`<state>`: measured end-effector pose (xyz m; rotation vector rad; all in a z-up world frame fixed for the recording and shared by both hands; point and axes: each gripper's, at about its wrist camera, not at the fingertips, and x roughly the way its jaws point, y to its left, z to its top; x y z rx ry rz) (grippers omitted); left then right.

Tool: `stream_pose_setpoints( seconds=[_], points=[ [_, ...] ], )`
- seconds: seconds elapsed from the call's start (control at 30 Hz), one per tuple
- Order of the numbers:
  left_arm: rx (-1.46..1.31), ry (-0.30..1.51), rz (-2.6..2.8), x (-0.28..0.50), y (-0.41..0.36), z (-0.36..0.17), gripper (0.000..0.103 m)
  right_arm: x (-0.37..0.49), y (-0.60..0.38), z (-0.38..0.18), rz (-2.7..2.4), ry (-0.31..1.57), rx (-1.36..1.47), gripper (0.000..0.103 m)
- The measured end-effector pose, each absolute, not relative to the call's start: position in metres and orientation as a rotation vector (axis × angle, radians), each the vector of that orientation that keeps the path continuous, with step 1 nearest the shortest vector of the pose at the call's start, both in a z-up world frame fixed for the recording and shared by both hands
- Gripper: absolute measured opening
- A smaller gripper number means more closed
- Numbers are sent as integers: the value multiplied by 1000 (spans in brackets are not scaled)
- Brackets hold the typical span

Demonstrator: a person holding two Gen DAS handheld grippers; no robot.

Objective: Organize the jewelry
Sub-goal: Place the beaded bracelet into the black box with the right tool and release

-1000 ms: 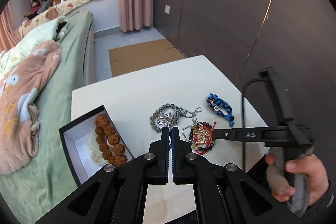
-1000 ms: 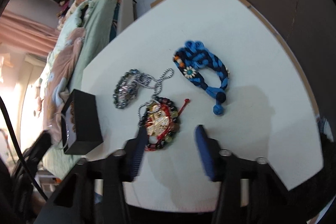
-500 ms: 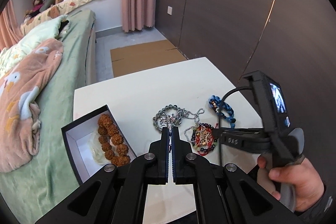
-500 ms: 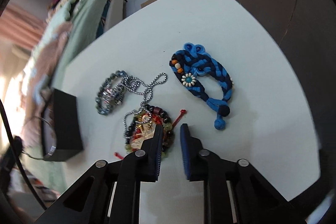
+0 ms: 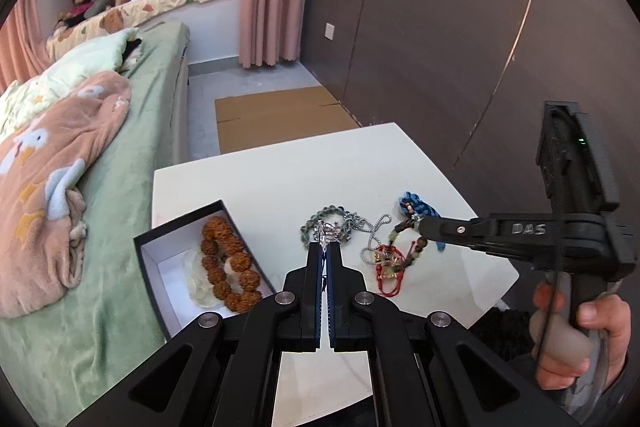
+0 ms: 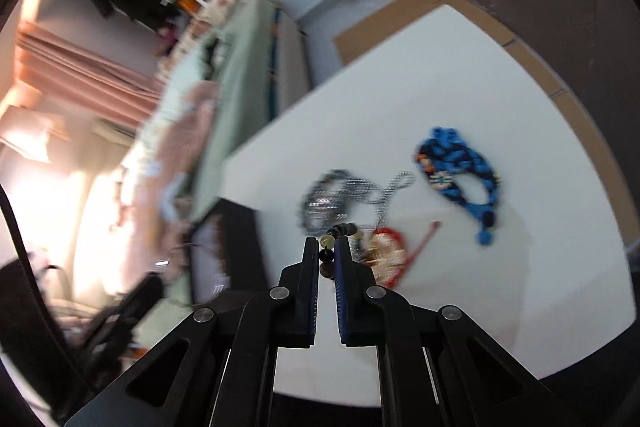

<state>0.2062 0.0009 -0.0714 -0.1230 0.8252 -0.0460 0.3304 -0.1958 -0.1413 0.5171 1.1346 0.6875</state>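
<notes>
At lower left, an open black box (image 5: 188, 267) already holds brown beads (image 5: 228, 267). At centre, the right gripper (image 6: 327, 251) pinches a mixed bead bracelet (image 6: 340, 230) just above the white table (image 5: 280, 179); the left gripper (image 5: 324, 247) is closed, empty. Silver chain (image 5: 352, 223) and blue braid (image 5: 416, 205) remain unsorted

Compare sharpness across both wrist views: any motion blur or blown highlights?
Left wrist view: sharp throughout, with even light on the white table and the black box. Right wrist view: heavy motion blur smears the bed and the blue braided bracelet; only the right gripper stays crisp; left edge overexposed.
</notes>
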Motion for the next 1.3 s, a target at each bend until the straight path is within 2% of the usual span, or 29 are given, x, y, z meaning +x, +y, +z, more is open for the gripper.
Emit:
stream_pose_setpoints(
  seconds=[0.47, 0.77, 0.83, 0.9, 0.97, 1.3],
  points=[
    [-177, 761, 8, 193, 40, -55, 2, 308, -148, -120, 881, 1071, 636, 9],
    [-360, 767, 71, 196, 85, -61, 3, 303, -114, -119, 963, 1056, 637, 9],
    [-376, 763, 76, 195, 91, -62, 12, 301, -107, -119, 978, 1055, 635, 9],
    [-374, 757, 93, 193, 94, -62, 47, 300, -99, -118, 1001, 1053, 634, 9],
    [-388, 740, 97, 190, 98, -61, 68, 298, -91, -118, 1022, 1051, 635, 9],
    [-399, 720, 165, 178, 119, -56, 70, 297, -44, -124, 1094, 1062, 653, 10]
  ],
)
